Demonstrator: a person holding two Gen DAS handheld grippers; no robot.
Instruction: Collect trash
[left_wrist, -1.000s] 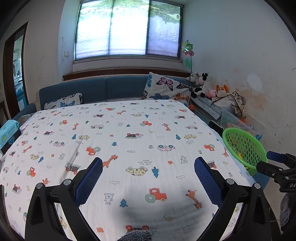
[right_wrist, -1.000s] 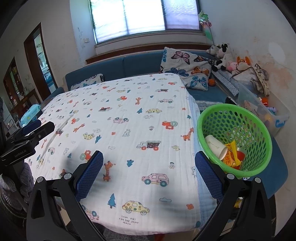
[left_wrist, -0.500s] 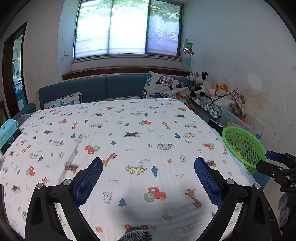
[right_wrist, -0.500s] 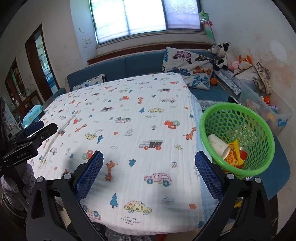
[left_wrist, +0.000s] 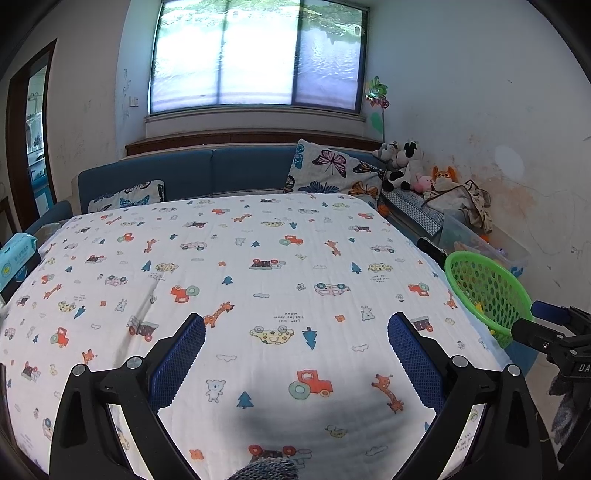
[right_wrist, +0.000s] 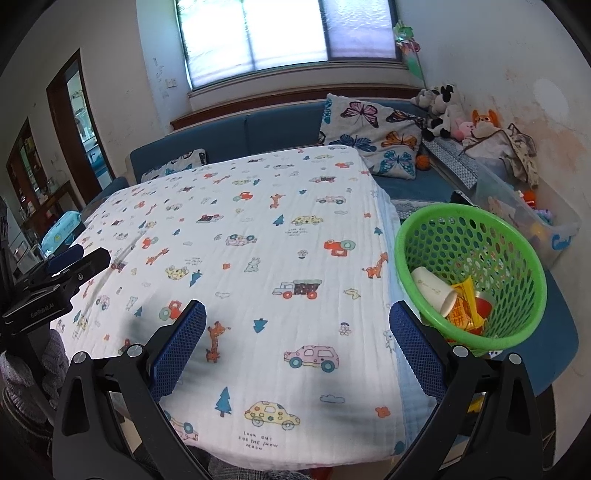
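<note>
A green mesh basket (right_wrist: 469, 273) stands off the table's right edge; it also shows in the left wrist view (left_wrist: 484, 291). Inside lie a white paper cup (right_wrist: 434, 290), an orange snack wrapper (right_wrist: 463, 310) and a red piece (right_wrist: 482, 306). My left gripper (left_wrist: 295, 354) is open and empty above the table's near edge. My right gripper (right_wrist: 297, 345) is open and empty above the table's near right part, left of the basket. No trash shows on the patterned tablecloth (left_wrist: 240, 273).
A blue wipes pack (left_wrist: 16, 254) sits at the table's left edge. A blue sofa (left_wrist: 207, 173) with butterfly pillows (right_wrist: 369, 133) runs behind the table. Plush toys (left_wrist: 402, 166) and a clear storage bin (right_wrist: 524, 221) line the right wall.
Both grippers have drifted back slightly and stayed open and empty. The basket sits a little farther right in the right wrist view. Nothing was taken hold of or let go.
</note>
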